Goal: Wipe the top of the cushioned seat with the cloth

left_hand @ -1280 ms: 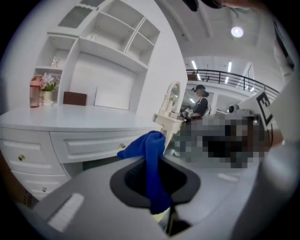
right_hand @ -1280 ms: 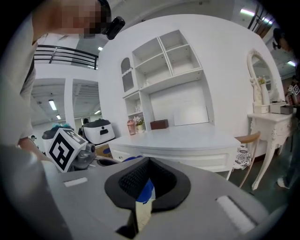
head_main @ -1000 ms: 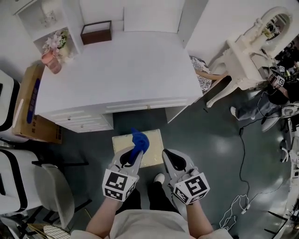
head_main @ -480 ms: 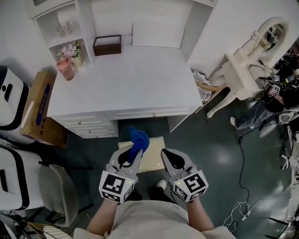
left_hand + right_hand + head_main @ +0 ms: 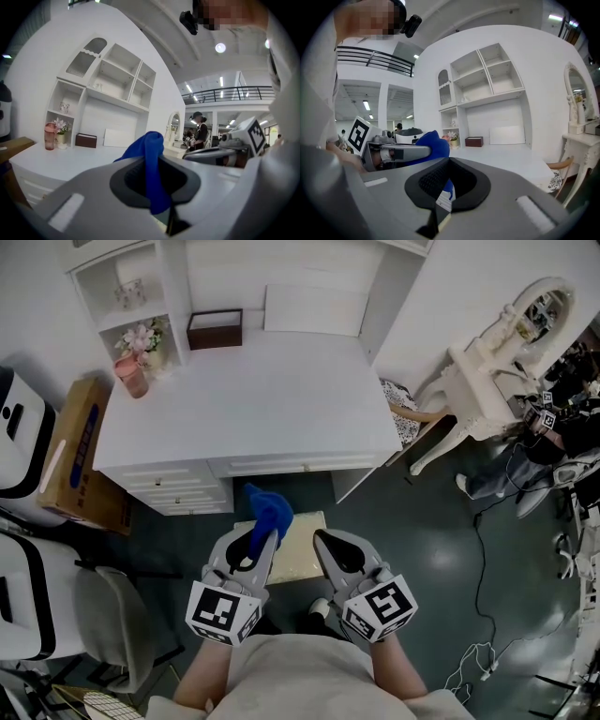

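Observation:
The blue cloth [image 5: 267, 507] hangs bunched from the tip of my left gripper [image 5: 262, 538], which is shut on it. It is held over the far left part of the cream cushioned seat [image 5: 298, 551], just in front of the desk. My right gripper [image 5: 322, 542] hovers over the seat's right side, shut with nothing in it. In the left gripper view the cloth [image 5: 153, 154] fills the gap between the jaws of the left gripper [image 5: 157, 192]. In the right gripper view the right gripper [image 5: 444, 188] has its pads together, and the cloth [image 5: 433, 144] shows beyond them. Much of the seat is hidden under both grippers.
A white desk [image 5: 244, 399] stands just beyond the seat, with a brown box [image 5: 214, 329] and a pink bottle with flowers [image 5: 134, 371] at its back. A cardboard box [image 5: 75, 456] and white chairs [image 5: 94, 615] are at the left. An ornate white stand [image 5: 497, 362] and a floor cable [image 5: 487, 549] are at the right.
Both grippers have drifted a little left and toward the desk, the cloth still in the left one. More of the shelves behind the desk has come into the head view.

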Demonstrator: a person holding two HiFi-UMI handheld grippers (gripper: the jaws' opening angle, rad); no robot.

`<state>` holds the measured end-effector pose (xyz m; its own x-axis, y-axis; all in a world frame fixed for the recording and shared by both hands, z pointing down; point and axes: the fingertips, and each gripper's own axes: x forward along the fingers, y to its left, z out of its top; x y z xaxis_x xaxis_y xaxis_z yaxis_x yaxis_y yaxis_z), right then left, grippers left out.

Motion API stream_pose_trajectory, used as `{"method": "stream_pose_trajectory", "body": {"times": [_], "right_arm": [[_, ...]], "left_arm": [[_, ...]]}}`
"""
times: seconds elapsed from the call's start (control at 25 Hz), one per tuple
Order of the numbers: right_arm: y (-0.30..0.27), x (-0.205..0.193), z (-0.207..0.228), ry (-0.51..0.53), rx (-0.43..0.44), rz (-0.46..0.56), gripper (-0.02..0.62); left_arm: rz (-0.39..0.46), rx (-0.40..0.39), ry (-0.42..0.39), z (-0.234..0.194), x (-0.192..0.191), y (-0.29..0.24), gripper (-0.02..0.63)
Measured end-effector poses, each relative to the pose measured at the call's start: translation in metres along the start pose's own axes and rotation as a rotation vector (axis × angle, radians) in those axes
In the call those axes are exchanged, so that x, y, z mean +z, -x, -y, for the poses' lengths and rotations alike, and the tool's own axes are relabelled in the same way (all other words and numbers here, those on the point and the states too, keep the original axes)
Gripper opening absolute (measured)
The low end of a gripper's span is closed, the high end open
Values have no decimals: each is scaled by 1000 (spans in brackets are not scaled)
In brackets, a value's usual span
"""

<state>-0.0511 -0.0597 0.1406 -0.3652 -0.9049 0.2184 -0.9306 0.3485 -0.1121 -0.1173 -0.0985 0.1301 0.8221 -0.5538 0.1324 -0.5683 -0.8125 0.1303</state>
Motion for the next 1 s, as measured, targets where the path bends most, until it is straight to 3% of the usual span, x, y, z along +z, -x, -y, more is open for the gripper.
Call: {"method": "stream_pose_trajectory", "body": {"times": [1.0], "right_arm": [[6,11,-33,37,6,19,0]], "left_arm": [[40,-4,-18,8,15,31,32]]}}
